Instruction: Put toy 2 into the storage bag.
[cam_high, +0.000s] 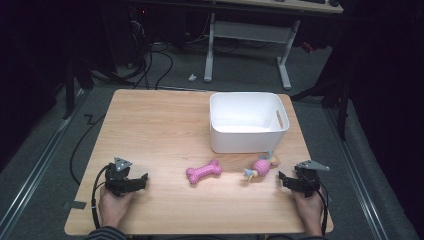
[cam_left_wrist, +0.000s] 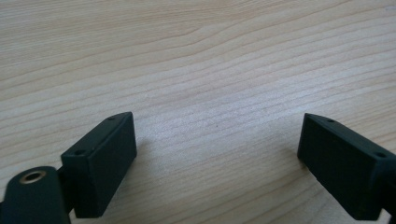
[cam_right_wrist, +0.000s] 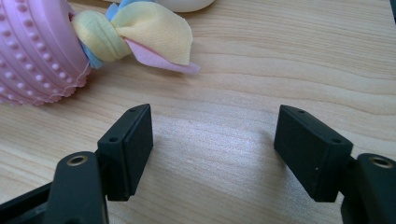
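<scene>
Both tools gaping – right tool (cam_high: 283, 178) near ball toy (cam_high: 261, 166), left tool (cam_high: 143, 180) over bare table (cam_high: 150, 120)

Between the spread jaws of the left gripper (cam_left_wrist: 217, 154) and ahead of them lies only bare desk (cam_high: 150, 125), so that path is free toward the pink bone toy (cam_high: 203, 172) further on. The gap between the jaws of the right gripper (cam_right_wrist: 212, 149) is also bare wood, but just ahead and to one side the pink knobbed ball toy (cam_right_wrist: 32, 51) with its knotted cloth tail (cam_right_wrist: 140, 35) blocks the way. Beyond that toy stands the white bin (cam_high: 248, 121), its near wall closing that direction.
</scene>
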